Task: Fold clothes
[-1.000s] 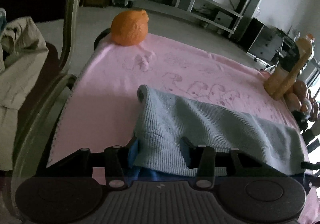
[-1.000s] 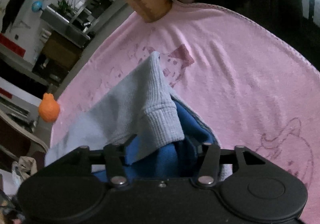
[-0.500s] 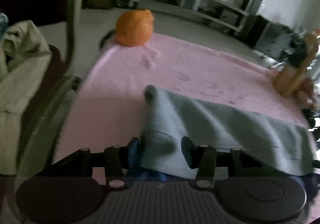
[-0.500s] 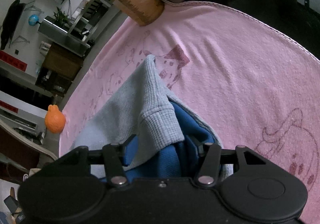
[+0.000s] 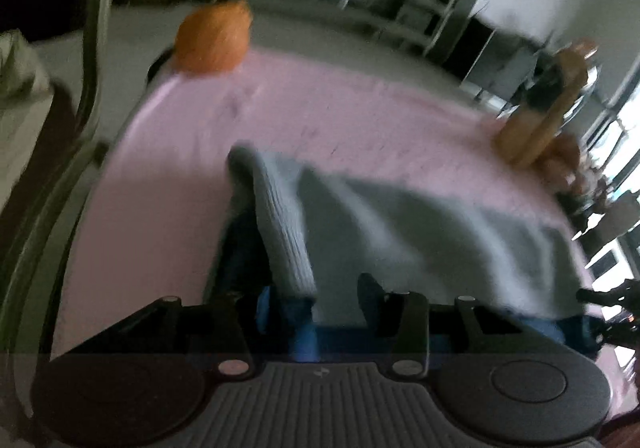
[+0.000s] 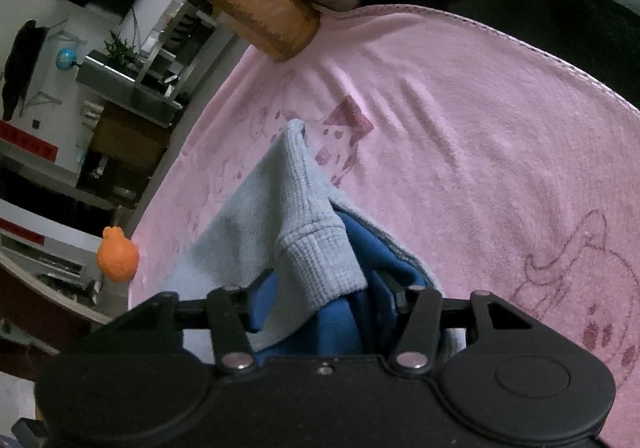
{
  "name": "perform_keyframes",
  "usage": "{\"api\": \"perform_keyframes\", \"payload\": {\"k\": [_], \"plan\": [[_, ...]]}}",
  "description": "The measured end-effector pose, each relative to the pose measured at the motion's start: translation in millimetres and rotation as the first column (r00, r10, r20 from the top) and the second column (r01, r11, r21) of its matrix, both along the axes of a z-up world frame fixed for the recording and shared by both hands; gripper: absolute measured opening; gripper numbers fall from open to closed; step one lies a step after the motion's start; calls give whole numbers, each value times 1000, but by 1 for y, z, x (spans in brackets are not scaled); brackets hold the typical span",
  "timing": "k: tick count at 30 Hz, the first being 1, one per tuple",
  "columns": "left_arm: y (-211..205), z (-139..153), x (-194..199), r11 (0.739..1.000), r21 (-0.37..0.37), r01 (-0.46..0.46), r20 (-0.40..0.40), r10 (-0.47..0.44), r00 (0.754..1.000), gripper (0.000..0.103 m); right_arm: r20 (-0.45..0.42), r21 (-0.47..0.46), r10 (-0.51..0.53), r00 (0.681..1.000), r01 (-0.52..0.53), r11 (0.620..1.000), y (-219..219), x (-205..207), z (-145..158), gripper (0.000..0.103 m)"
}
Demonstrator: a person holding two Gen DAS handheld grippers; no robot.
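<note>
Both claws angle downward — left claw (image 5: 316,296), right claw (image 6: 320,288) — closing on garment (image 6: 296,207).

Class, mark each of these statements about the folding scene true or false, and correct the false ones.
1. The grey knit garment lies on a pink towel. True.
2. The garment's inner side is red. False: blue lining shows under the grey.
3. An orange plush toy sits at the towel's far corner. True.
4. The right gripper hangs clear of the garment. False: grey cuff and blue fabric sit between its closing jaws.
5. The left gripper has garment fabric between its jaws. True.
6. The towel is plain. False: it carries darker pink drawings.
</note>
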State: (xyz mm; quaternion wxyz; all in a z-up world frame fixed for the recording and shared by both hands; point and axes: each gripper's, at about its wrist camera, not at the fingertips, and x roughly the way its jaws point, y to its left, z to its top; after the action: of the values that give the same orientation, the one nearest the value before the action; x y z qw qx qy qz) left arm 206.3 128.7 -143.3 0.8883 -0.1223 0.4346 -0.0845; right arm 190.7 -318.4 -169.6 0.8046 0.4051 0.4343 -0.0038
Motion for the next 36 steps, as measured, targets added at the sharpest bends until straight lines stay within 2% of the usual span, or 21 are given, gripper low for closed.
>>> {"api": "perform_keyframes", "payload": {"k": [2,7,9,11,15,17,19,21,24,26,27,28,29,30,33,36], "plan": [[5,-5,-1,1000,-5,-12,-30,12,999,41,-10,-41,11,1000,-12,999,3,1,1,39],[12,-16,1,998,-56,-7,-98,2,995,42,-11,-70,29,1000,-30,997,7,2,2,39],[11,-18,0,998,-57,-15,-95,9,995,37,-12,-67,31,999,-32,997,6,3,2,40],[11,-16,-3,998,-54,-24,-77,20,997,11,-12,-71,34,999,-35,997,7,4,2,40],[12,-15,-6,998,-44,-43,-75,40,996,9,-9,-112,56,998,-57,992,11,5,5,40],[13,-18,-6,998,-32,-53,-90,50,995,10,-12,-141,60,998,-61,988,14,5,7,33],[15,-19,-6,998,-33,-58,-106,54,993,10,-9,-129,57,998,-58,990,13,3,9,28],[16,-21,-7,998,-30,-54,-128,49,991,12,-10,-105,56,998,-56,993,10,0,10,27],[14,-21,-10,999,8,-39,-125,40,991,12,-68,-119,92,993,-100,988,9,-2,8,30],[11,-20,-11,999,40,-34,-113,38,993,6,-71,-151,139,988,-148,977,14,-1,10,32],[10,-18,-11,998,44,-37,-107,42,993,6,-73,-181,156,985,-167,969,17,0,12,29],[11,-16,-12,998,42,-43,-99,47,994,4,-75,-222,163,984,-176,959,22,0,14,14],[12,-13,-13,998,39,-49,-92,53,994,3,-78,-262,171,982,-186,947,26,1,15,7],[13,-9,-14,998,31,-58,-80,60,995,3,-71,-273,170,983,-183,944,29,0,17,6],[30,7,-21,991,-92,-100,-45,97,994,3,34,-146,108,994,-102,984,18,-7,29,5],[50,19,-30,954,-268,-133,-33,128,991,3,139,71,39,989,-49,996,0,-17,38,5]]}}
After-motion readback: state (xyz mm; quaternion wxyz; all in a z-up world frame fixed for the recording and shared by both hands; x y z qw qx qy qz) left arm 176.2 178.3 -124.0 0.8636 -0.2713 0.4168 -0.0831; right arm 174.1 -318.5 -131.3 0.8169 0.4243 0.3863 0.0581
